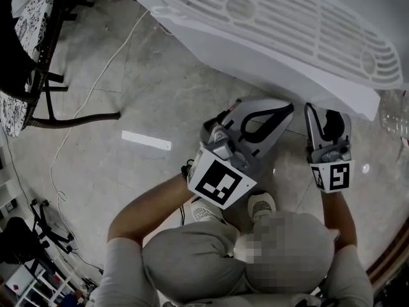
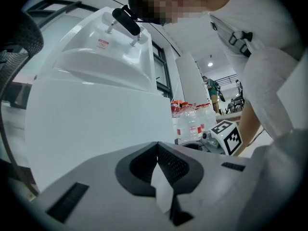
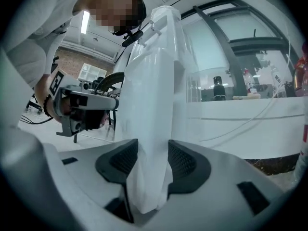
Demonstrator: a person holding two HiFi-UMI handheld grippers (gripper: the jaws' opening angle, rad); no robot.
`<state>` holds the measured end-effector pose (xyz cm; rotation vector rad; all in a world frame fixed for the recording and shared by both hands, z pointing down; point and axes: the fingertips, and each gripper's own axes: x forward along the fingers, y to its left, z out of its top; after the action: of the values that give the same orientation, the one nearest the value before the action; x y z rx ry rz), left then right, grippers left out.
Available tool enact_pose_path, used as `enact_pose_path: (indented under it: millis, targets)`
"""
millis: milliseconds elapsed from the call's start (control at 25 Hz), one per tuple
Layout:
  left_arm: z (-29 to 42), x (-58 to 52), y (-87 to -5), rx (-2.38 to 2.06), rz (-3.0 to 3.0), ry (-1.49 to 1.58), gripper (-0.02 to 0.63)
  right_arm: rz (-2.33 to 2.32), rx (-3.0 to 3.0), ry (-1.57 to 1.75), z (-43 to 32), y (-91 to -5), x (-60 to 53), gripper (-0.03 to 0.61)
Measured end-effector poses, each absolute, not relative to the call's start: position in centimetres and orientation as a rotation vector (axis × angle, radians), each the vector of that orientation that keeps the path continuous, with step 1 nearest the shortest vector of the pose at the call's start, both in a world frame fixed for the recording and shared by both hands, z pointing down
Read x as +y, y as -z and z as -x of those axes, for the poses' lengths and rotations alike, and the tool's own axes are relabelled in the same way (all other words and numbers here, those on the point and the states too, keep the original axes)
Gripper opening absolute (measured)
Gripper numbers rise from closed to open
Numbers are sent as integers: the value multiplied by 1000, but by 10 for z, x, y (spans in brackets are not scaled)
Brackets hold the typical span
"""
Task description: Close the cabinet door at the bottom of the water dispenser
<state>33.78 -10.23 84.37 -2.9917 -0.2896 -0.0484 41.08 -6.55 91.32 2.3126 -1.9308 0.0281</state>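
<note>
The person crouches on a pale stone floor [image 1: 160, 88] in front of a white dispenser [image 1: 287, 18], whose grilled top fills the far right of the head view. Both grippers point about level at its lower part, side by side.

The right gripper [image 3: 153, 150] has its jaws closed on the door [image 3: 154, 124]. The thin white panel stands upright and edge-on between the two dark ribbed pads [image 3: 183, 160], and touches both. The door runs up from the jaws towards the dispenser's body. How far it stands open I cannot tell.

The left gripper [image 2: 158, 153] is just left of the right one. Its jaws are pressed together with nothing between them, and it faces the dispenser's plain white front wall [image 2: 96, 119], not touching it as far as can be seen. In its view the right gripper's marker cube [image 2: 227, 137] shows near right, with a pack of clear bottles [image 2: 192, 119] beyond it.

On the floor a thin white cable [image 1: 96, 94] trails to the far left past a dark metal chair [image 1: 29, 50] with a patterned seat. A short white strip [image 1: 146, 141] lies flat left of the grippers. The person's pale shoes [image 1: 261, 204] sit just near of the left gripper. In the right gripper view a white counter [image 3: 240, 114] and large windows lie to the right of the dispenser.
</note>
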Motion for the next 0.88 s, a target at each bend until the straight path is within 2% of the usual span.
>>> enact_pose_path:
  millis: [200,880]
  targets:
    - [-338,-102,-843,-283,3004,43,9,-2370,-1881,-28,-427,-914,-72,183]
    - [-329,-107,-843,-224,3019,19,9,-2456,-1855,-30,-446,-912,-81,161]
